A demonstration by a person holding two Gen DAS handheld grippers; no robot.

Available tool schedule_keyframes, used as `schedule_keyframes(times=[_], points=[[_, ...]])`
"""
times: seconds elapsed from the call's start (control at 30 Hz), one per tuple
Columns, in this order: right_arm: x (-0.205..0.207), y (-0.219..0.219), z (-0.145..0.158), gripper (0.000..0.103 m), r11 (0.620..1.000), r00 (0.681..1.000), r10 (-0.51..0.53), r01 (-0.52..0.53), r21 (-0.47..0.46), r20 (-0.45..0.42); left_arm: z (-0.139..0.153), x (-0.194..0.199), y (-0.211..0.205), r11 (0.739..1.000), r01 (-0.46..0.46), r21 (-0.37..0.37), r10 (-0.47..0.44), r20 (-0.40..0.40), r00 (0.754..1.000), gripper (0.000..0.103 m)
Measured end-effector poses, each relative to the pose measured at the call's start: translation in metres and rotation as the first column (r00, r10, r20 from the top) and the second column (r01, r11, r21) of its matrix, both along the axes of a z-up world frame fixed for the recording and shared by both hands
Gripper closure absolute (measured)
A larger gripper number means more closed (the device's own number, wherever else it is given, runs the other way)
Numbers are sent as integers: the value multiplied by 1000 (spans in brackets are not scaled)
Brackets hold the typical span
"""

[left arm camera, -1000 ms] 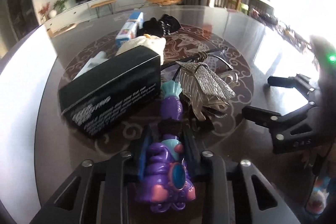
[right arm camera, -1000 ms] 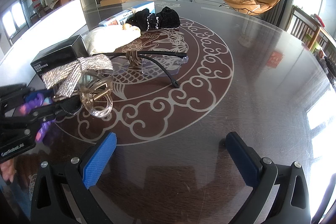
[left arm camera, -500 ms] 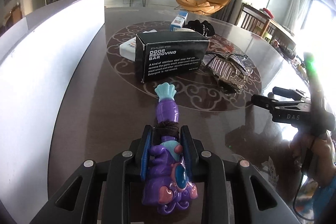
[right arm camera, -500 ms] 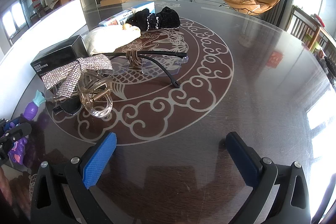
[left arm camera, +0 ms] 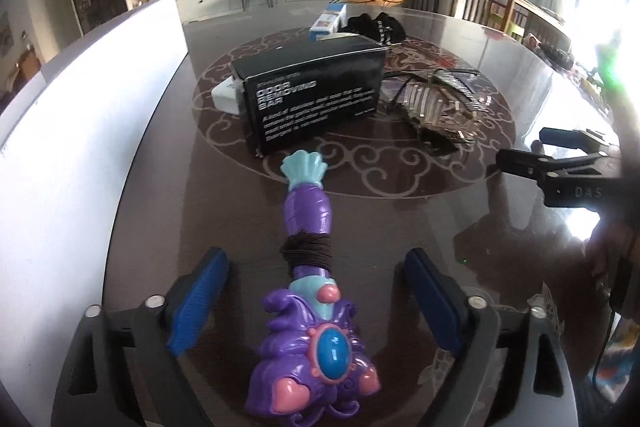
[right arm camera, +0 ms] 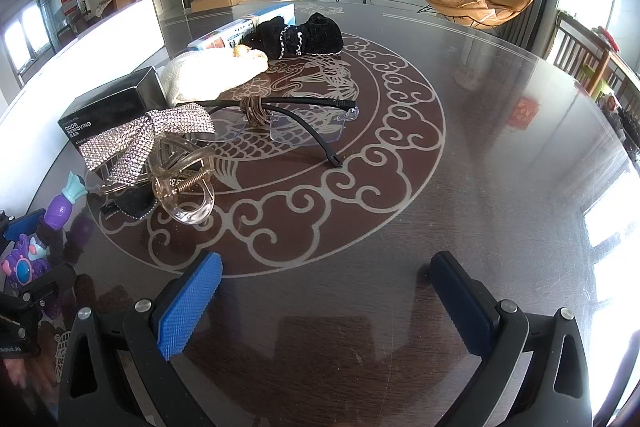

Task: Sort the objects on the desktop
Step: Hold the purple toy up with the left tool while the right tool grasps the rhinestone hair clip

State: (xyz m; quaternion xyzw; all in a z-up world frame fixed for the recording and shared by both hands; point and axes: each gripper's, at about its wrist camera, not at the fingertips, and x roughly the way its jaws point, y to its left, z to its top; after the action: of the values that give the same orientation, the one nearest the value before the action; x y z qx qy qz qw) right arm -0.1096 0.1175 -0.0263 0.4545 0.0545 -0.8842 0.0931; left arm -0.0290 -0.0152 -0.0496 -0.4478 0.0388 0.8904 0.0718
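My left tool (left arm camera: 316,291) is spreading its jaws, and the purple toy wand (left arm camera: 310,307) lies on the table (left arm camera: 400,227) between the blue pads (left arm camera: 198,301), neither pad pressing on it. A dark hair tie (left arm camera: 307,251) is wound round its handle, and its teal tip points toward the black box (left arm camera: 314,99) nearer the table's middle. The wand sits close to the table's left edge, just beside the white board (left arm camera: 80,147) standing along that edge. My right tool (right arm camera: 326,301) hangs with its jaws wide apart over bare table, nothing between them. Ahead of it, inside the round pattern, lie the rhinestone hair claw (right arm camera: 160,163) and the glasses (right arm camera: 288,119), with a cream pouch (right arm camera: 212,75) and black velvet scrunchie (right arm camera: 304,35) farther back.
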Motion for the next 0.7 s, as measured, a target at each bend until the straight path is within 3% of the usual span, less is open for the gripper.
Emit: schedule_keyframes(times=[0.1, 0.7], points=[[0, 1, 1, 0, 1000, 1000, 0, 0, 0, 0, -2, -3, 0, 1000, -5, -6, 5, 16, 1000, 0], [-3, 2, 0, 0, 1000, 1000, 0, 0, 0, 0, -2, -2, 0, 1000, -8, -8, 8, 18, 1000, 0]])
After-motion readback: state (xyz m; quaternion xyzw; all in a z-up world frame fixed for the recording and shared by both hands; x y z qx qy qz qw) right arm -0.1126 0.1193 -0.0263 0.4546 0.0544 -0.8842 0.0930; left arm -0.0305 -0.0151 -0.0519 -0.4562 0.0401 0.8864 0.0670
